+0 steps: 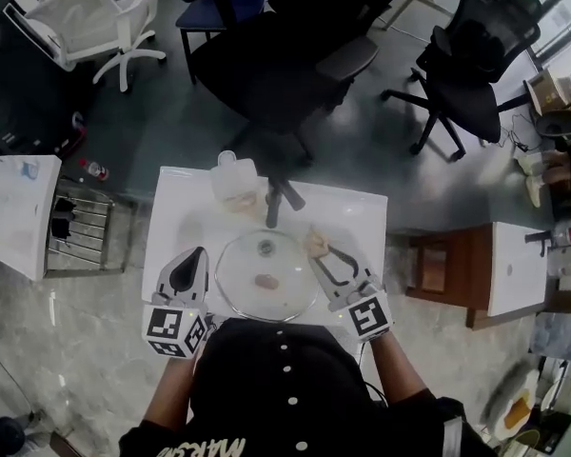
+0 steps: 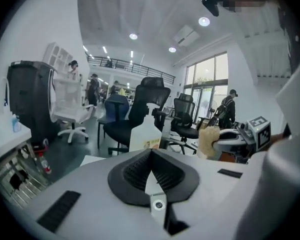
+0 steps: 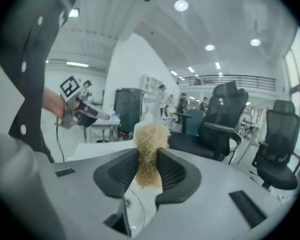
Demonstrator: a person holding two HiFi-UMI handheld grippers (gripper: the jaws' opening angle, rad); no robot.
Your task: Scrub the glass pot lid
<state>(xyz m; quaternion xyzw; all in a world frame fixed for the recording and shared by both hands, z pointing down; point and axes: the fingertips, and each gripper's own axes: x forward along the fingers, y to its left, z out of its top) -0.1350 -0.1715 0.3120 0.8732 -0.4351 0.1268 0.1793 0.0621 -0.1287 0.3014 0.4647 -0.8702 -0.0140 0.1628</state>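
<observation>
A round glass pot lid (image 1: 266,276) lies flat on the white table (image 1: 362,208), its knob (image 1: 265,248) toward the far side and a small brownish patch (image 1: 265,281) near its middle. My right gripper (image 1: 320,251) (image 3: 149,151) hovers at the lid's right rim, shut on a tan fibrous scrubber (image 1: 315,243) (image 3: 150,144) that sticks out past the fingertips. My left gripper (image 1: 199,253) (image 2: 151,151) sits just left of the lid, shut with nothing between its jaws. In the left gripper view the scrubber (image 2: 208,139) shows at the right.
A white pump bottle (image 1: 236,184) (image 2: 146,131) stands at the table's far edge. Black office chairs (image 1: 285,65) crowd the floor beyond. A wooden side table (image 1: 447,267) stands to the right and a wire rack (image 1: 76,222) to the left.
</observation>
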